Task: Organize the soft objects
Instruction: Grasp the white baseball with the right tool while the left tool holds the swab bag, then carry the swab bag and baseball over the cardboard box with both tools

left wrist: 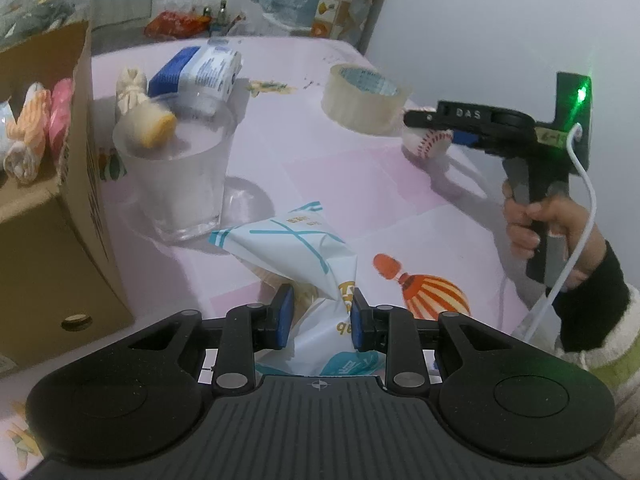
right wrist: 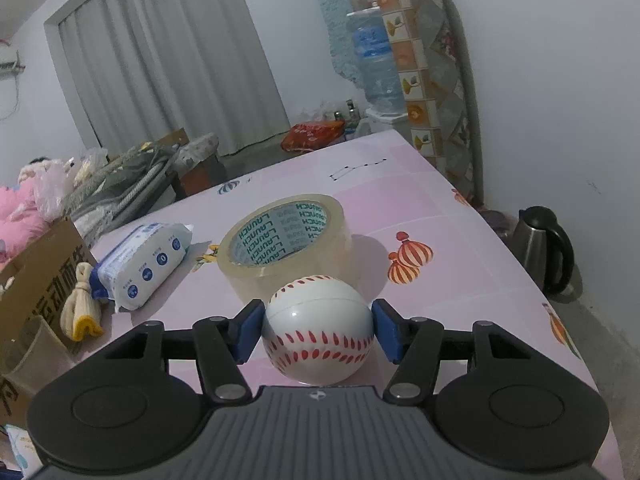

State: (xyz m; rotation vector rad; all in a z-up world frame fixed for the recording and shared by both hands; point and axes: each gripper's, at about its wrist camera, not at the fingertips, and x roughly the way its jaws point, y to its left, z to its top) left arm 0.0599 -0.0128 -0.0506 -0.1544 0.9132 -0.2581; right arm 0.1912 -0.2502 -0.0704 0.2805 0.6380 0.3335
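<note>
1. Left wrist view: the left gripper (left wrist: 320,316) has its blue pads pressed into the crumpled middle of a white and teal packet (left wrist: 296,256), pinched narrow between them. The packet's front end looks to rest on or just above the pink tablecloth (left wrist: 400,184); I cannot tell which.

2. Right wrist view: the right gripper (right wrist: 318,330) sits around a soft baseball (right wrist: 319,330), one pad on each side. The pads look to touch it, though no squeeze shows, so the grip seems light at most. The ball is low at the tablecloth, just in front of a roll of clear tape (right wrist: 286,240).

3. Both hands seem to be at the pick-up step, each with one soft thing taken.

4. A cardboard box (left wrist: 60,216) stands on the left, with rolled cloths (left wrist: 36,120) already inside, so I judge it to be the collecting place.

5. Next, the left hand should lift the packet and carry it left over the box wall. A clear cup (left wrist: 180,176) holding a cream and yellow cloth stands between packet and box, so the path needs height.

6. The right hand has the longer trip: the ball must cross past the tape, the cup and a blue and white wipes pack (right wrist: 144,260). A firmer hold first would be wise, since a round ball can slip out.

7. A knotted cream cloth (right wrist: 82,304) lies near the box, not yet collected.
</note>
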